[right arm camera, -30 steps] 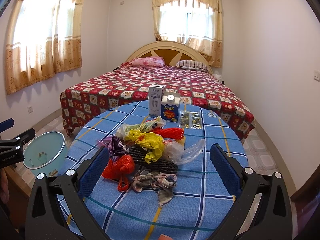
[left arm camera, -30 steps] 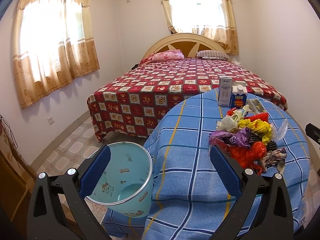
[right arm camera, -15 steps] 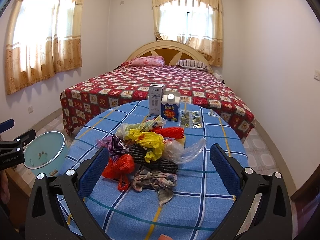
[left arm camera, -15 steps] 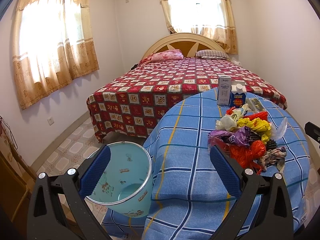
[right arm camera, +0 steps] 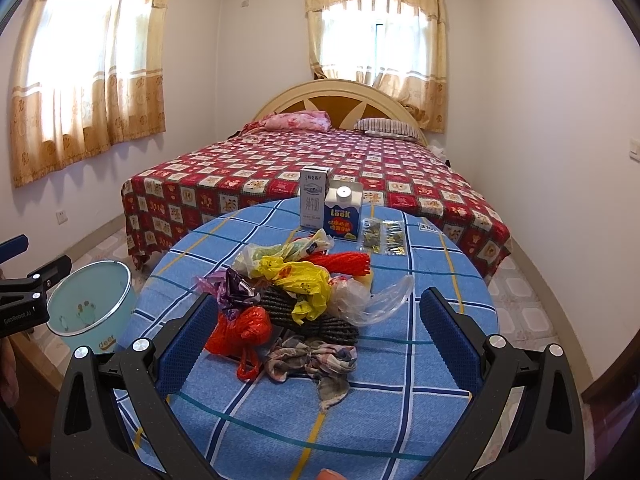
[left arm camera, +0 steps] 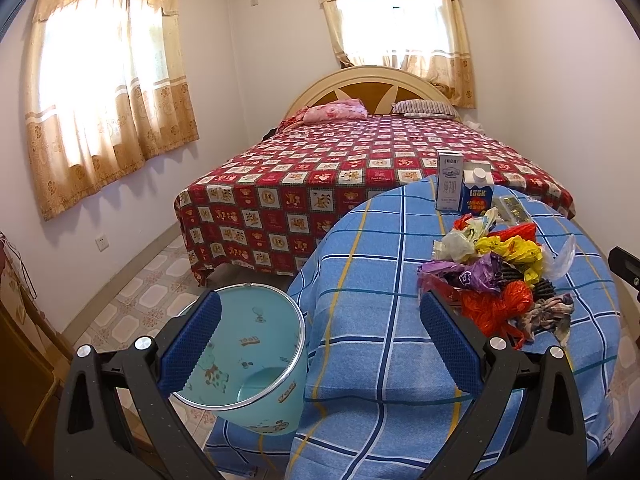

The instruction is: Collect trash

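Observation:
A pile of crumpled plastic bags and rags (right arm camera: 296,300), red, yellow, purple, clear and grey, lies on a round table with a blue checked cloth (right arm camera: 400,400). It also shows in the left wrist view (left arm camera: 496,280). A light blue bin (left arm camera: 244,360) stands on the floor left of the table, and shows in the right wrist view (right arm camera: 92,308). My left gripper (left arm camera: 320,344) is open and empty, between the bin and the table edge. My right gripper (right arm camera: 318,344) is open and empty, just short of the pile.
Two cartons (right arm camera: 332,208) and flat packets (right arm camera: 382,234) stand at the table's far side. A bed with a red patterned cover (right arm camera: 312,168) fills the room behind. Tiled floor (left arm camera: 132,296) lies to the left. A wall is close on the right.

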`<action>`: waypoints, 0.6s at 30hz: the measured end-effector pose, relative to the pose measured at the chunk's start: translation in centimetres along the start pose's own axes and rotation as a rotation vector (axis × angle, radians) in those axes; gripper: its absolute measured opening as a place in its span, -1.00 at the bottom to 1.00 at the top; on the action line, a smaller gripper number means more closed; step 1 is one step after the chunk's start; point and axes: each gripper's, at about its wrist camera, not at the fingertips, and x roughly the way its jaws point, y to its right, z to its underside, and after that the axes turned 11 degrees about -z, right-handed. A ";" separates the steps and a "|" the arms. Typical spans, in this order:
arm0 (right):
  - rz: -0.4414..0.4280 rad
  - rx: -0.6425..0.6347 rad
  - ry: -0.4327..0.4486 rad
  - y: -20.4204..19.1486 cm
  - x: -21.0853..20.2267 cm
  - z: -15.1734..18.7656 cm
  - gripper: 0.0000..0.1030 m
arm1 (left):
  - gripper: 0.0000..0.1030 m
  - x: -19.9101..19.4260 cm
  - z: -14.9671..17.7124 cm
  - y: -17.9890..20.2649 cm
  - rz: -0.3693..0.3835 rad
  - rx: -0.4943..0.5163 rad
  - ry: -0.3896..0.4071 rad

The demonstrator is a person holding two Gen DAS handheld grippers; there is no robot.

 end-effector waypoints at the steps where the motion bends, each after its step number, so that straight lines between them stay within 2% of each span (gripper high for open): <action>1: -0.001 0.001 0.001 0.0 0.0 0.0 0.91 | 0.89 0.0 0.0 0.0 0.001 -0.001 0.000; 13: 0.007 0.012 -0.013 0.7 0.5 0.3 0.91 | 0.89 0.7 0.2 0.2 -0.006 0.014 -0.015; 18: 0.040 0.013 -0.010 1.7 1.0 1.1 0.91 | 0.89 1.8 1.1 0.8 -0.014 0.021 -0.028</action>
